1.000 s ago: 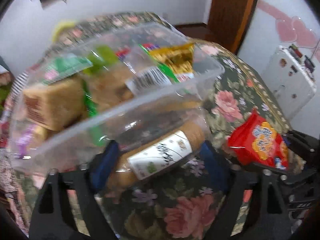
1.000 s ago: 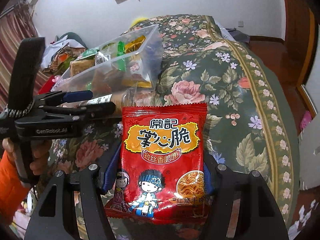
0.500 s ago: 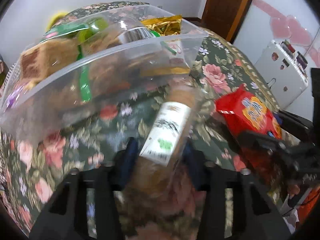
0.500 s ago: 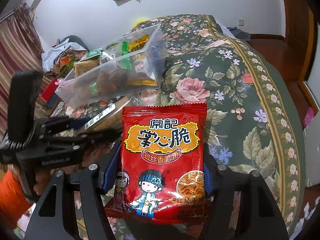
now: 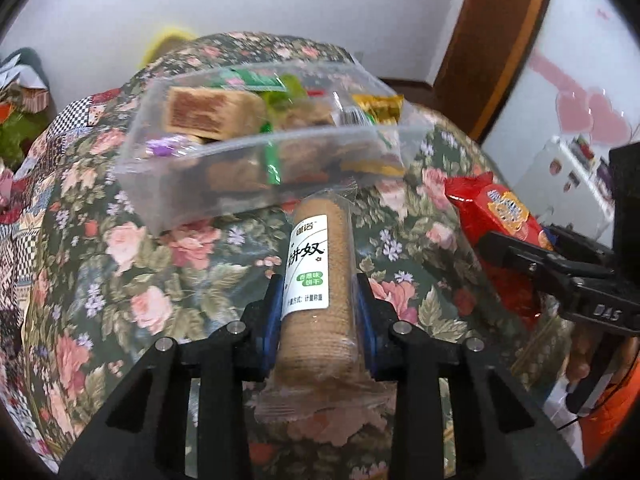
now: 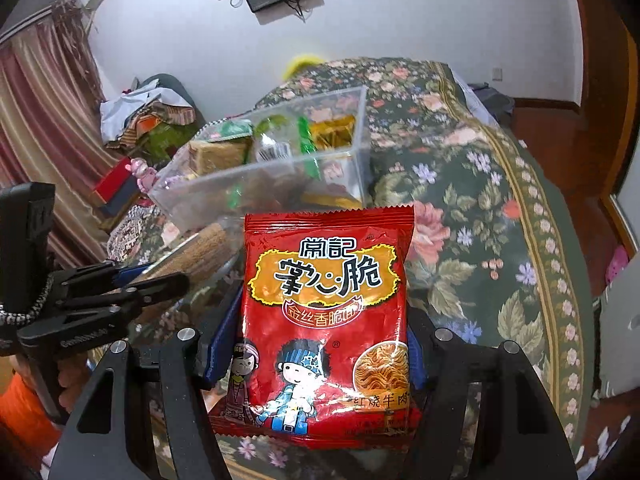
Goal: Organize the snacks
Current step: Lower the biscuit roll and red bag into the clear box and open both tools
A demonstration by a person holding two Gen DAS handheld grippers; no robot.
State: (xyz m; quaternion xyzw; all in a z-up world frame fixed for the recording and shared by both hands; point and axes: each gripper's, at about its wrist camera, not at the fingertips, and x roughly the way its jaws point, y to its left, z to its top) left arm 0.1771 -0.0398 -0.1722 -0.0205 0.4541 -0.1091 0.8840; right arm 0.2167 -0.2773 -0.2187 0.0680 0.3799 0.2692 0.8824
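Note:
A long roll of biscuits (image 5: 316, 280) in clear wrap with a white label lies lengthwise between the blue pads of my left gripper (image 5: 318, 300). Its jaws are closing and the pads press on the roll's sides. The roll's far end points at a clear plastic box (image 5: 256, 184) holding several wrapped snacks. My right gripper (image 6: 316, 344) is shut on a red noodle-snack packet (image 6: 328, 300), held upright in front of the same box (image 6: 272, 184). The left gripper (image 6: 132, 284) with the roll (image 6: 204, 252) appears at that view's left.
Everything sits on a dark green floral cloth (image 6: 480, 208) that drops off at the right edge. Clothes are piled (image 6: 148, 120) at the far left. A white cabinet (image 5: 568, 176) and a wooden door frame (image 5: 492, 40) stand to the right.
The left jaws have closed on the biscuit roll and drawn it back from the box, the roll turning to lie along the fingers. The right gripper rose slightly with the red packet.

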